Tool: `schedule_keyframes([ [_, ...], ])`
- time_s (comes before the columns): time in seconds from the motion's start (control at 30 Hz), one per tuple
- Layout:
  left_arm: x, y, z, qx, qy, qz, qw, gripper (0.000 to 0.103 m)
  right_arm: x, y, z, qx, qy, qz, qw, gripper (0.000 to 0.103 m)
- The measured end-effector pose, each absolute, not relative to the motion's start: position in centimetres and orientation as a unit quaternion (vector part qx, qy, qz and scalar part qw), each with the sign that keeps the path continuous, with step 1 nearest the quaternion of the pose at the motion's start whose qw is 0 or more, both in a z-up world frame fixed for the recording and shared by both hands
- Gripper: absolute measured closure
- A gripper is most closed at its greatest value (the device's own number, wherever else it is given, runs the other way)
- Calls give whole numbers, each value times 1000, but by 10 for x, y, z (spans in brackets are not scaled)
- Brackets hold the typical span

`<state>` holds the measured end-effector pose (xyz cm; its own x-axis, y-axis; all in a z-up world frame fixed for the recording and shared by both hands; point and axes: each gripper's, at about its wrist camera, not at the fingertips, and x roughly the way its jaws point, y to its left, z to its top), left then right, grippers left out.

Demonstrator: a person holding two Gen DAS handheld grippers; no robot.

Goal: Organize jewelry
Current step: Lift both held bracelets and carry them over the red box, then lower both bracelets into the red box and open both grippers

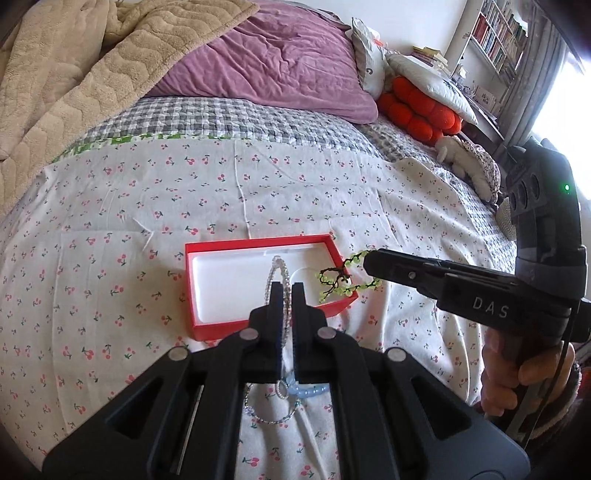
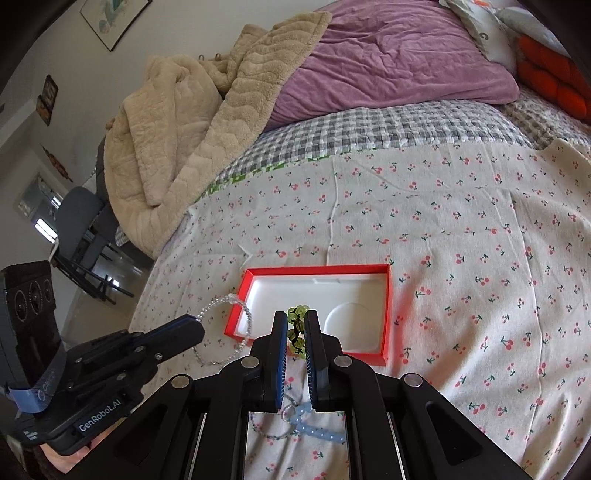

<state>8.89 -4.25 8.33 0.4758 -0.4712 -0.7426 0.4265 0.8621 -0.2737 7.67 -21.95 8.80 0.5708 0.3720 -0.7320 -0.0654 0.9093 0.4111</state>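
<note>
I took the red box (image 1: 258,284) as my landmark: it lay open on the cherry-print bedspread (image 1: 147,192), its white liner bare, its long axis running side to side before both tools. My left gripper (image 1: 287,291) had its jaws nearly shut on the clear bead bracelet (image 1: 277,273), whose loop hung over the near left rim of the box in the right wrist view, half inside and half out. My right gripper (image 2: 296,325) had its jaws pinched on the green bead bracelet (image 2: 297,314), held just above the box's near edge by the round recess, the loop trailing over the right end. I judged both pieces sat just short of the liner, so the coming move would be forward and down into the box, with the right tool nearer its recess. On the bed nearer me than the box lay a blue bead bracelet (image 2: 314,428) tangled with another clear strand (image 1: 273,417). Beyond the box were a purple duvet (image 1: 280,62), a beige blanket (image 1: 74,74) and a bookshelf (image 1: 495,33).
</note>
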Motion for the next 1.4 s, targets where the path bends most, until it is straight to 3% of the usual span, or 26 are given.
schedule_keyframes([
  [0.5,149,-30,13,-30,504,-193,841,98,121,-198,46,196,494,138,836,94],
  [0.93,152,-34,10,-5,500,-180,847,98,126,-221,29,165,498,79,848,92],
  [1.0,151,-36,12,-1,497,-179,849,89,126,-224,30,177,492,84,848,89],
  [1.07,149,-37,15,1,495,-181,850,64,126,-227,31,185,495,82,845,88],
  [1.17,141,-37,21,12,488,-179,854,49,120,-228,34,173,493,80,849,82],
  [1.2,138,-37,22,14,487,-178,855,46,117,-228,35,165,494,79,850,75],
  [1.3,129,-30,26,11,487,-175,855,35,106,-228,40,153,488,81,855,29],
  [1.4,117,-24,23,12,495,-175,851,23,93,-226,46,136,479,85,863,28],
])
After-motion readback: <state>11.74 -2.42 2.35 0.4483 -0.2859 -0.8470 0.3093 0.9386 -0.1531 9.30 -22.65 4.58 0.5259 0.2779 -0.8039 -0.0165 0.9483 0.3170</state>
